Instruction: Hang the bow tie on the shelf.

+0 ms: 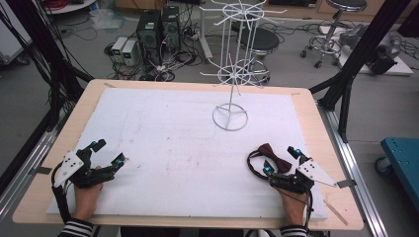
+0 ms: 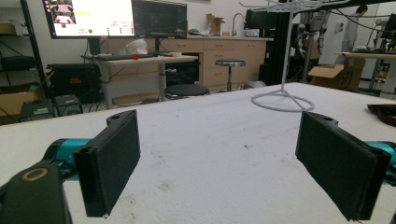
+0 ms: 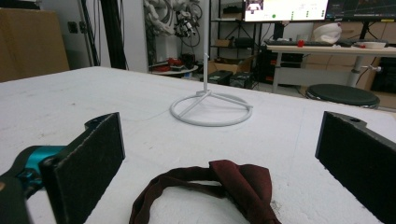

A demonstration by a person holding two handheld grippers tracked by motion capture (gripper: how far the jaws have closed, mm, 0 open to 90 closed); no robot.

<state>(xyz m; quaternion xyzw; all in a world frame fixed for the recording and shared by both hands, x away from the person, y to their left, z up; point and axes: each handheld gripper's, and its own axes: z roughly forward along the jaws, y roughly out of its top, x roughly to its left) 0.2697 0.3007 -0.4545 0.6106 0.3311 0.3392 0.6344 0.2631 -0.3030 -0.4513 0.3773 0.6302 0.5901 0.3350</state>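
A dark red bow tie [image 1: 273,159] with its strap looped to the left lies on the white foam mat [image 1: 188,143] at the front right. My right gripper [image 1: 282,159] is open around it, jaws wide on either side; in the right gripper view the bow tie [image 3: 233,189] lies low between the two black pads. My left gripper [image 1: 109,152] rests at the front left, open, with bare mat between its jaws [image 2: 219,158]. A white wire display stand [image 1: 230,74] with spoked tiers rises from a ring base at the back centre.
The mat covers a wooden table [image 1: 49,163]. The stand's ring base [image 3: 211,111] sits beyond the bow tie and also appears far right in the left gripper view as the ring base [image 2: 282,100]. Stools, computers and cables stand on the floor behind the table.
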